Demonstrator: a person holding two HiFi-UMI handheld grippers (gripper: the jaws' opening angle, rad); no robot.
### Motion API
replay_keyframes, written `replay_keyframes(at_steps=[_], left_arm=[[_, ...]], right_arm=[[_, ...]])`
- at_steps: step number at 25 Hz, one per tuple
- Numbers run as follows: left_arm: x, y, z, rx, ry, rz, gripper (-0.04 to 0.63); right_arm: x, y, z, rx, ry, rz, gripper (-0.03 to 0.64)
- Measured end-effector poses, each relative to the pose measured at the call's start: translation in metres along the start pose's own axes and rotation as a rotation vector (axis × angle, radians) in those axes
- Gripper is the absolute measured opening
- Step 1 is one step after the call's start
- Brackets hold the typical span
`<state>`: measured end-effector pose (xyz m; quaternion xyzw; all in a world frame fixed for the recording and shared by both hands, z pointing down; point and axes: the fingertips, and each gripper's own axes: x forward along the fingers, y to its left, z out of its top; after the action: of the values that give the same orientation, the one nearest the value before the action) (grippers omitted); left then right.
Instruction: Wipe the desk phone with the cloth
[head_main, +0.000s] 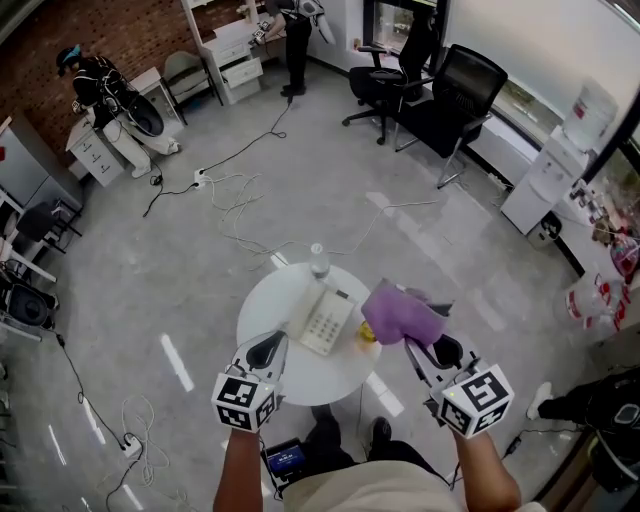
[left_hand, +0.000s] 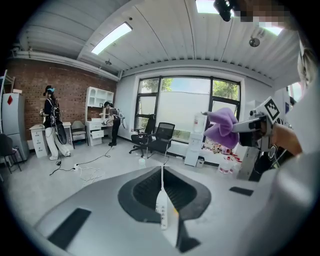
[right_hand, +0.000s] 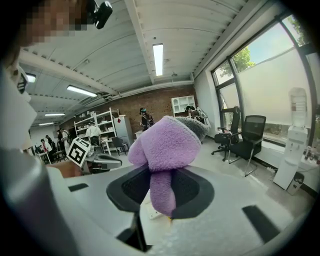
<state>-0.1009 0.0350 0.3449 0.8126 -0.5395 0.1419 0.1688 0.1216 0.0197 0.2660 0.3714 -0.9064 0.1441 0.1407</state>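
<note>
A white desk phone (head_main: 322, 318) lies on the round white table (head_main: 262, 312), its keypad toward me. My right gripper (head_main: 418, 347) is shut on a purple cloth (head_main: 400, 312), which hangs bunched above the table's right edge, just right of the phone. In the right gripper view the cloth (right_hand: 167, 147) fills the gap between the jaws. My left gripper (head_main: 266, 352) is shut on nothing and hovers over the table's near left part, beside the phone. In the left gripper view a strip of the phone (left_hand: 161, 210) shows below the closed jaws, with the cloth (left_hand: 221, 127) at the right.
A clear bottle (head_main: 319, 261) stands at the table's far edge. A small yellow thing (head_main: 368, 336) lies under the cloth, right of the phone. Cables (head_main: 235, 205) trail over the floor beyond. Office chairs (head_main: 440, 95) and people stand far off.
</note>
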Motion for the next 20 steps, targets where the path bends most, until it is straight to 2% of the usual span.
replay_keyframes(at_steps=[20], left_arm=[[0.052, 0.035, -0.059, -0.042, 0.111, -0.02, 0.011]], right_arm=[[0.035, -0.01, -0.023, 0.027, 0.038, -0.018, 0.103]])
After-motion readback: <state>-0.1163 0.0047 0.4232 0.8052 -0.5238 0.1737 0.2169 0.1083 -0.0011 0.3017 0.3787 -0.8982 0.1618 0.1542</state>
